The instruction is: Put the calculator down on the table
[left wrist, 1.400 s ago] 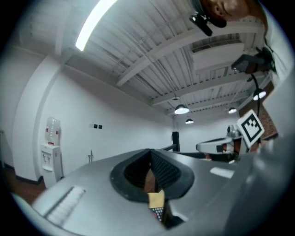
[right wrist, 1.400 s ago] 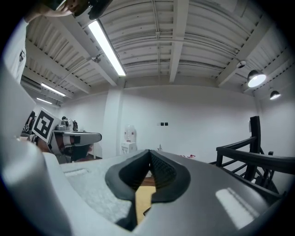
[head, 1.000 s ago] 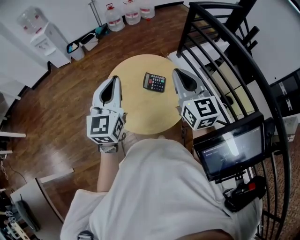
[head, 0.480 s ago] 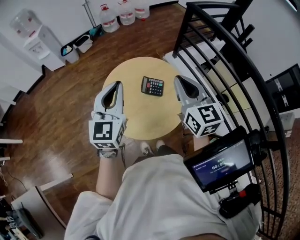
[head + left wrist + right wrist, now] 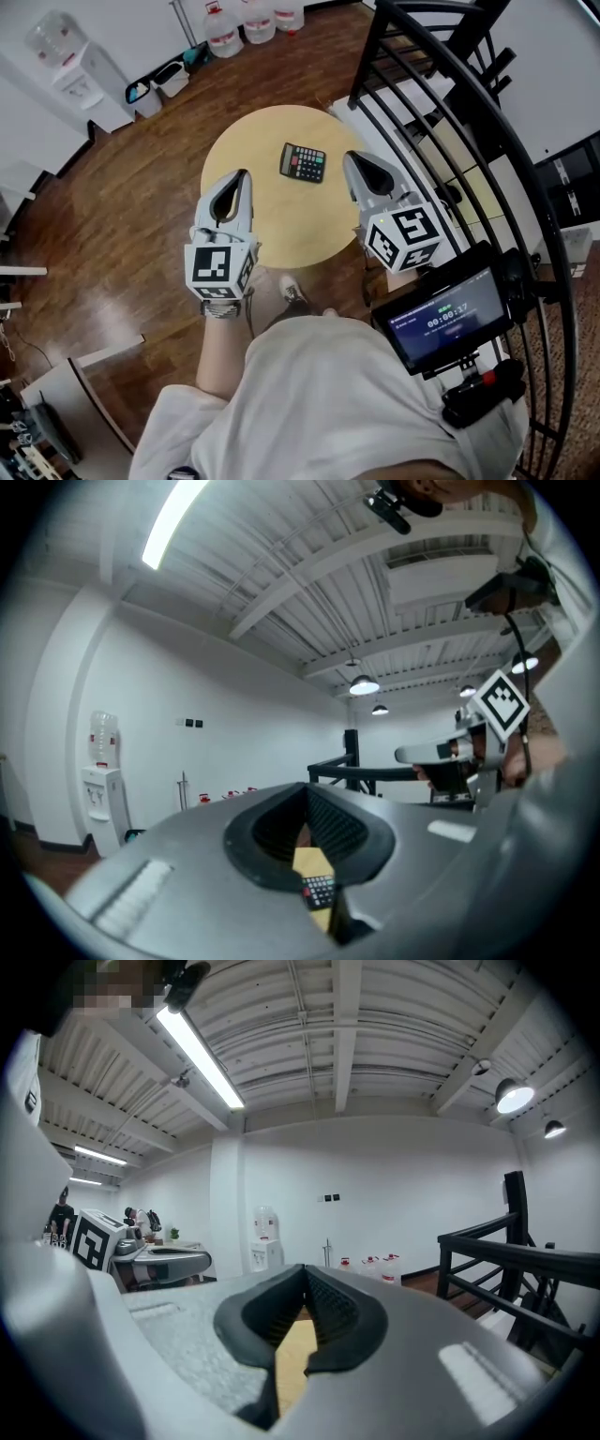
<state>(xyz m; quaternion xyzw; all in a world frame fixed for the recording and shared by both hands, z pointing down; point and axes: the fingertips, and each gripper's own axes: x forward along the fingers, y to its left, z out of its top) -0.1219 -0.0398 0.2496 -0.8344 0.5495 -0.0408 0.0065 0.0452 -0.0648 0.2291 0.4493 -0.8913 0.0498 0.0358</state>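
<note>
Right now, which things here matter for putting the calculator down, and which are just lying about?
Job in hand:
- black calculator with coloured keys, lying on the round light-wood table
- left gripper and right gripper, both shut and empty

Lying about:
- white water dispenser
- clear water jugs
- black metal railing

Bright, even light from a ceiling strip light; soft glare on the floor; heavy fisheye curvature, dark corners

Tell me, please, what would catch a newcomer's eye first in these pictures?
The small round wooden table fills the middle of the head view, with a black calculator lying flat on its far side. The left gripper and right gripper flank it, both shut and empty, each bearing a bold marker cube. A black curved railing sweeps down the right.
</note>
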